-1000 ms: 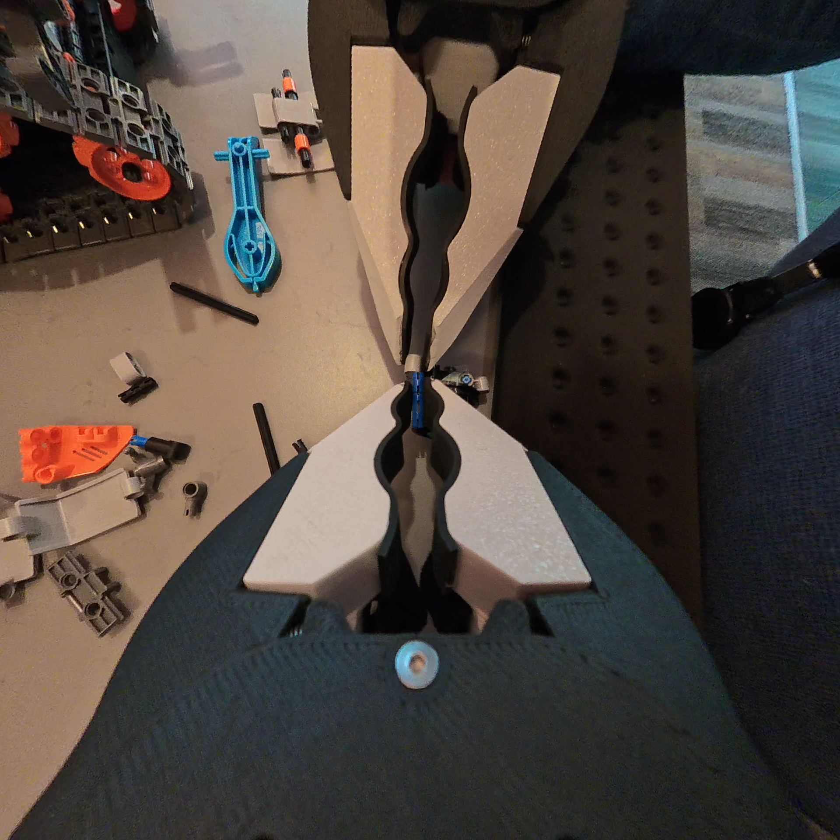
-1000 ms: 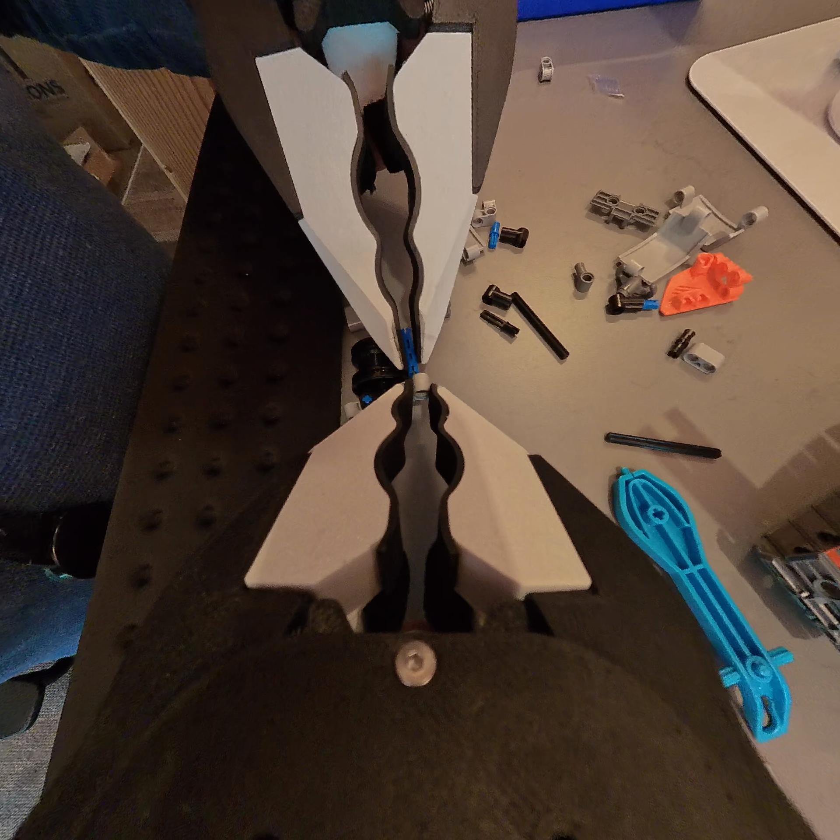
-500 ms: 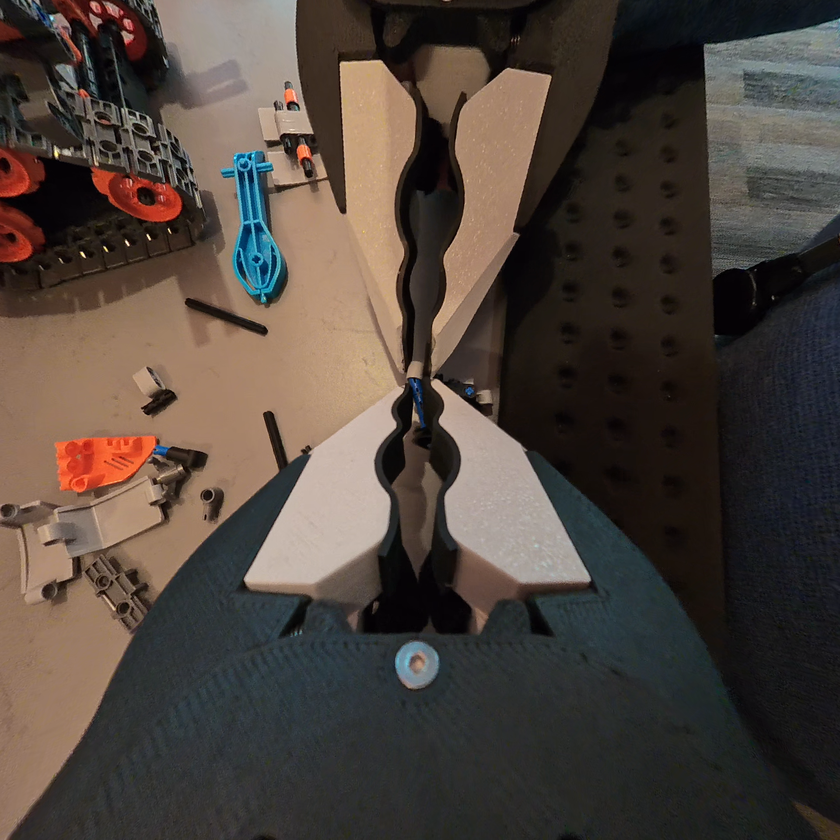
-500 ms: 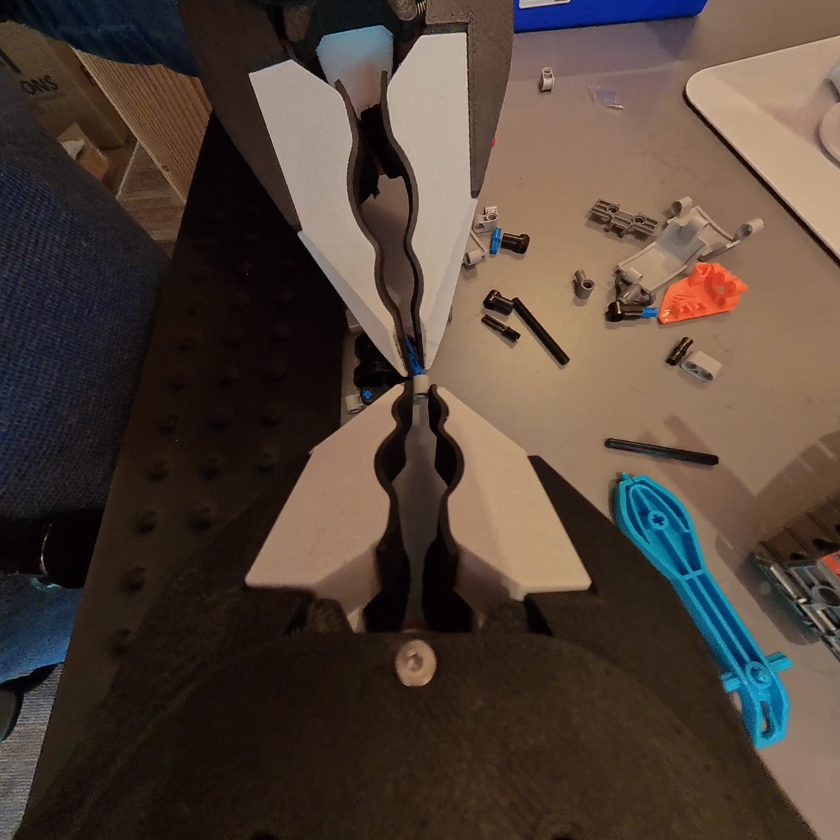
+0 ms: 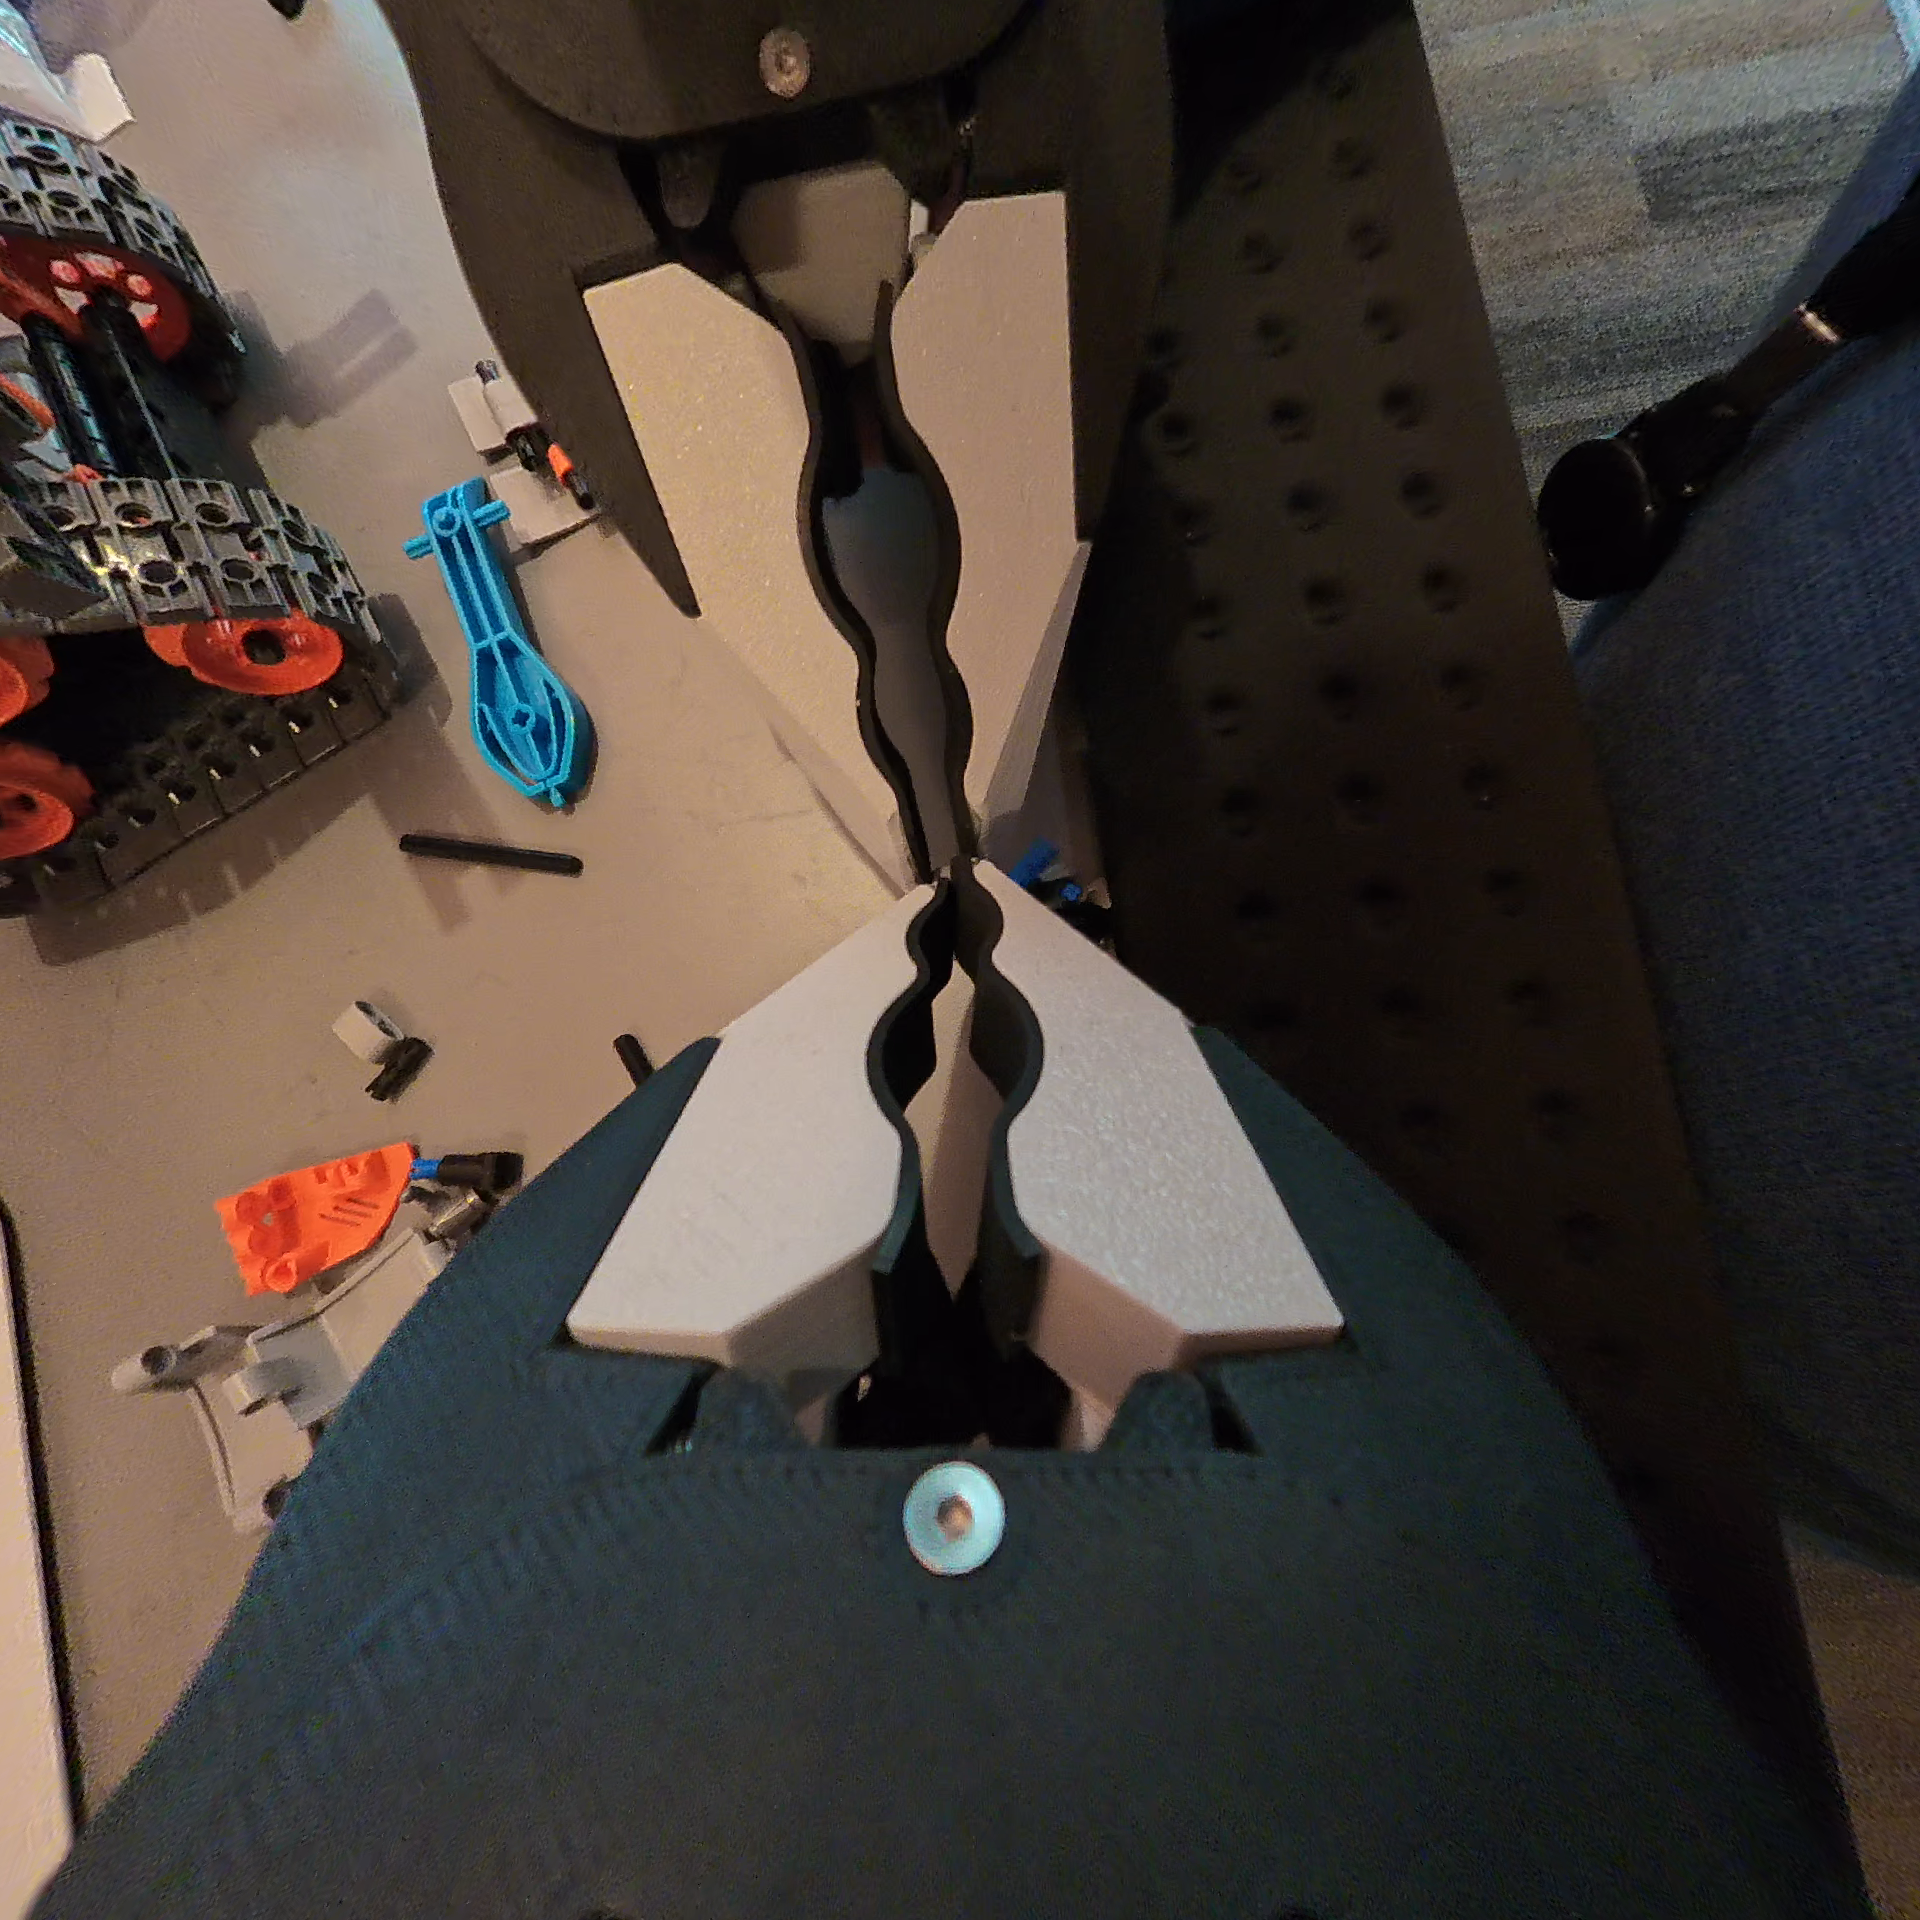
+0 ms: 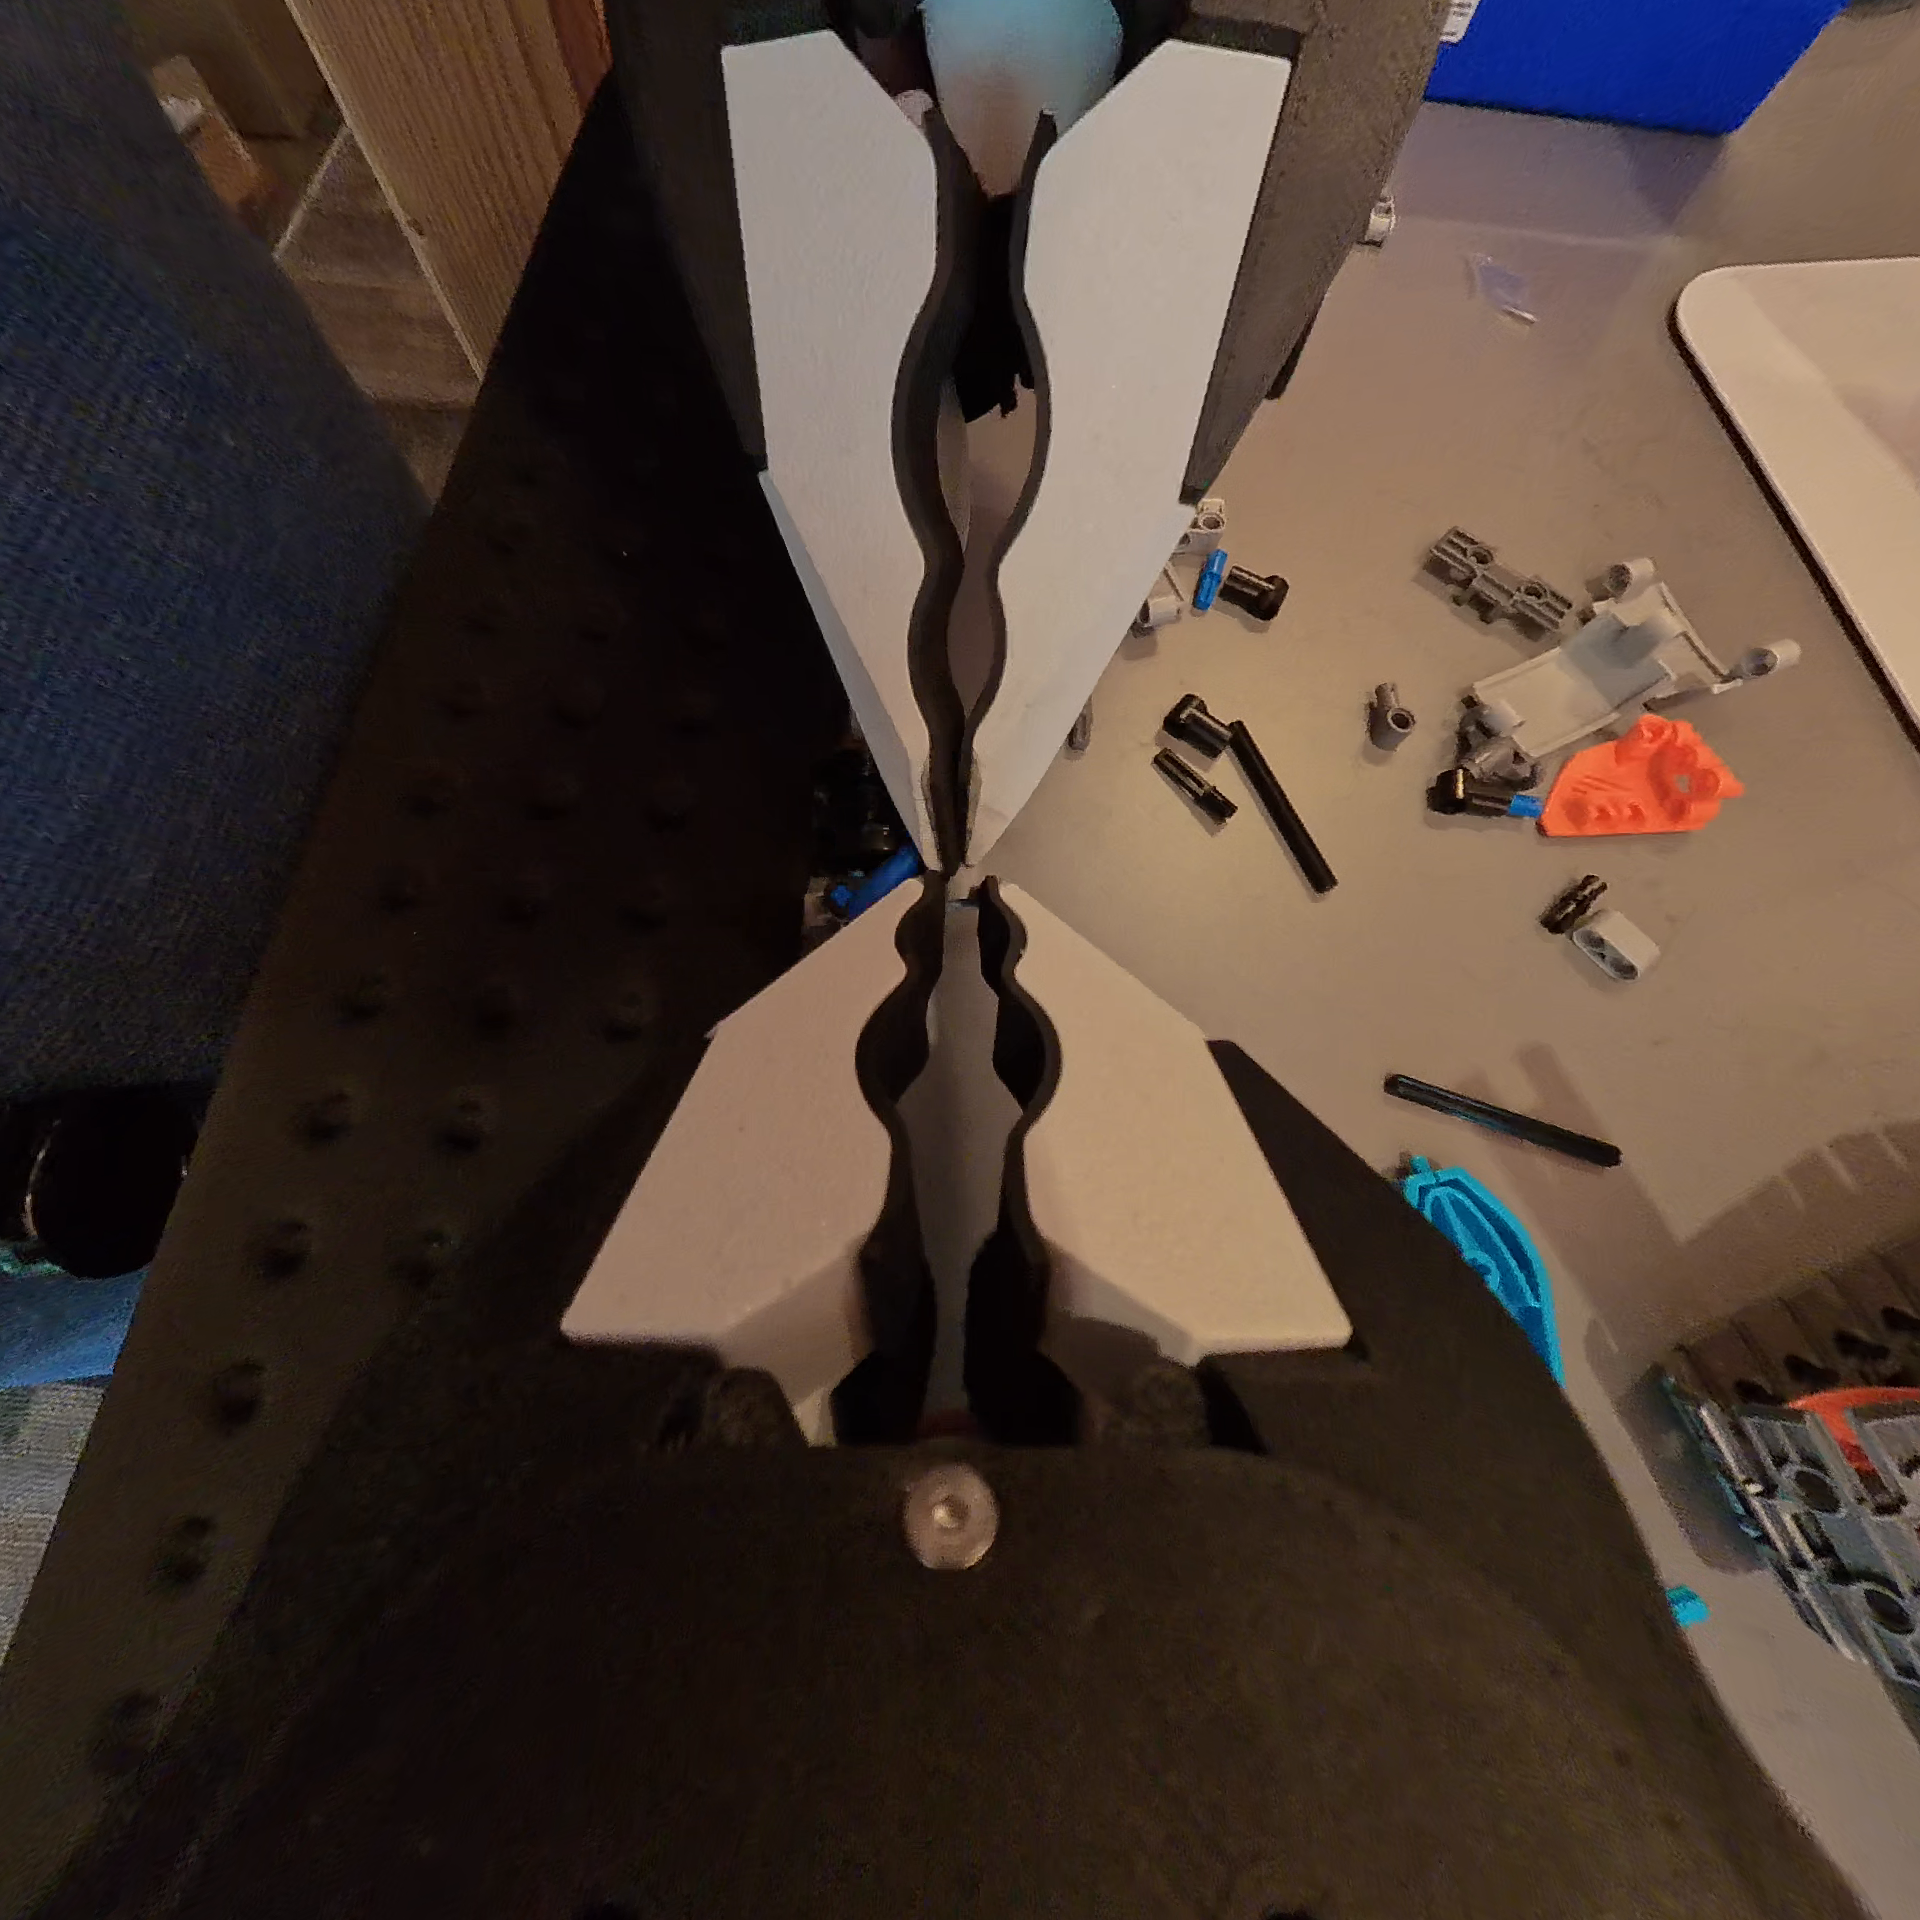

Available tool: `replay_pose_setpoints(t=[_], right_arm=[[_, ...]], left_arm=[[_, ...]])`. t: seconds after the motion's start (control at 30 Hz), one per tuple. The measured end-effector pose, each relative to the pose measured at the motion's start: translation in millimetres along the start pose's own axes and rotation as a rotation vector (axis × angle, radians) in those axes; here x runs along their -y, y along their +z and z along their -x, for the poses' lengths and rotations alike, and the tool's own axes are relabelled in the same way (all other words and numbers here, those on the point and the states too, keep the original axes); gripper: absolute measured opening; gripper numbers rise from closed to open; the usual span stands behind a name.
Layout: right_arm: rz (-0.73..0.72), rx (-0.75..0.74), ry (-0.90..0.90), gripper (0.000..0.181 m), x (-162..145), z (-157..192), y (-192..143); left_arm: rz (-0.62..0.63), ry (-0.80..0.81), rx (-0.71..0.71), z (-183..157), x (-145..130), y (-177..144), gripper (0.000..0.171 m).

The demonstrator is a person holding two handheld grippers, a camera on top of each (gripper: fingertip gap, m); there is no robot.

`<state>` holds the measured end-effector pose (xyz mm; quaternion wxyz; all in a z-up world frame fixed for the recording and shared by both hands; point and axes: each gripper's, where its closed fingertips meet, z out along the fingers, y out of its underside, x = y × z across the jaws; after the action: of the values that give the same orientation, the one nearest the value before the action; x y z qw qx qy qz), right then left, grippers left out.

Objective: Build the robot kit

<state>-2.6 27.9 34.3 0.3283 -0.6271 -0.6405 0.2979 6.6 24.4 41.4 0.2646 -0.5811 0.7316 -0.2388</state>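
My left gripper (image 5: 956, 899) and my right gripper (image 6: 961, 896) meet tip to tip above the edge of a grey table (image 5: 312, 987). The right gripper comes in from the top of the left wrist view (image 5: 948, 857), and the left gripper from the top of the right wrist view (image 6: 951, 844). The left jaws are closed where they held a blue pin, which is now hidden. The right jaws are closed on a small grey piece. Only a pale bluish sliver (image 6: 963, 906) shows between its tips.
A black perforated board (image 5: 1351, 727) runs along the table edge, with a person's blue clothing (image 5: 1766, 935) beyond. A tracked model (image 5: 156, 623), a blue tool (image 5: 509, 665), an orange panel (image 6: 1631, 795), black axles (image 6: 1501, 1120), small loose parts (image 6: 1205, 769) and a white tray (image 6: 1818, 416) lie on the table. The grippers are tip to tip, or close to it. From either gripper's tips it is about 15 cm to the orange panel (image 6: 1631, 795). Look for it in the left wrist view (image 5: 320, 1199) too.
The two grippers have closed the gap and now press tip to tip. The blue pin that stuck out of the left tips has gone out of sight between them.
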Motion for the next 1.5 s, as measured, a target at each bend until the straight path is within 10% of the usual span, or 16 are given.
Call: replay_pose_setpoints(t=[0.47, 0.83, 1.23, 1.5], right_arm=[[-0.009, -0.011, 0.06, 0.004, -2, -10, -3], [-0.001, -0.086, 0.109, 0.004, -15, -28, -20], [-0.013, -0.101, 0.1, 0.005, -16, -27, -23], [-0.02, -0.141, 0.114, 0.004, -20, -38, -35]], left_arm=[[-0.033, -0.253, -0.004, 8, -10, -15, 0.017], [0.184, -0.415, 0.23, 37, -84, -54, 0.023], [0.25, -0.459, 0.321, 44, -105, -97, 0.021], [0.091, -0.437, 0.201, 15, -55, -80, 0.021]])
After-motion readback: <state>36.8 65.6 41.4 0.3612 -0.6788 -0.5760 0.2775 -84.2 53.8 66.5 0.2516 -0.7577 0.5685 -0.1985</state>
